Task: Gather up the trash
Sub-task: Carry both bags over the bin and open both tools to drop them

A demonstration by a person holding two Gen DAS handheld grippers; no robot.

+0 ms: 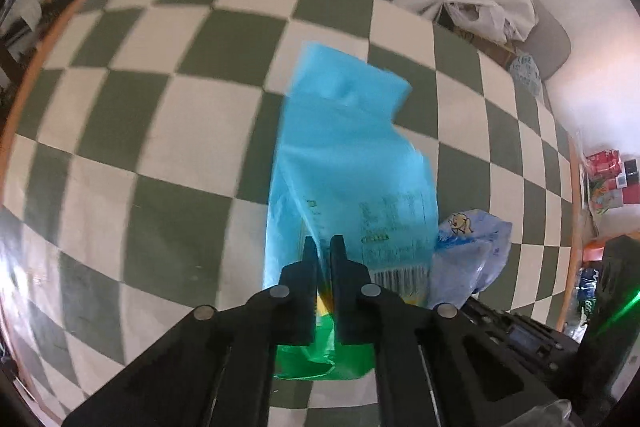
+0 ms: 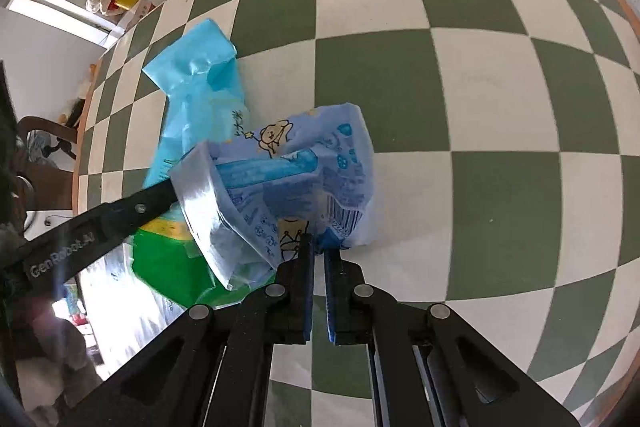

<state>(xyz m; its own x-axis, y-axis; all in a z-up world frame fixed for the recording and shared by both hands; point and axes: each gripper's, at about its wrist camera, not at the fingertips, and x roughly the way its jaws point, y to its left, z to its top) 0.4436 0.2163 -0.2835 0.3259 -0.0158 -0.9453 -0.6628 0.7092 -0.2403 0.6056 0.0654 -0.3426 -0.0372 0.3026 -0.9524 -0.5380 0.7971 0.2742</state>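
Cyan plastic: the cyan wrapper (image 1: 348,155) is a long, crinkled packet with a green and yellow lower end, stretching forward from the left gripper (image 1: 324,247) over the checked tablecloth (image 1: 160,131).
Left fingers: the two black fingers (image 1: 309,259) stand almost together, with only a thin slit between them, and the wrapper's film passes through that slit, so they are pinching it near its printed lower half.
Pale blue film: the blue cartoon wrapper (image 2: 296,179), printed with a little bear and a barcode, bulges just ahead of the right gripper (image 2: 319,247).
Right fingers: the pads (image 2: 332,267) are drawn close, a narrow gap left between them, and the wrapper's lower edge by the barcode sits at their tips; it looks nipped there, though the fold of film makes the exact hold hard to read.
Wrappers together: in the right wrist view the cyan wrapper (image 2: 200,83) lies to the left of and beyond the fingers, partly behind the blue one, with the left gripper's black arm (image 2: 100,223) reaching in from the left under the blue film.
From the left view: the blue cartoon wrapper (image 1: 468,255) sits just right of the fingers, touching the cyan packet's side.
Surface: green and cream checks (image 2: 480,99) spread ahead and to the right of the right fingers.
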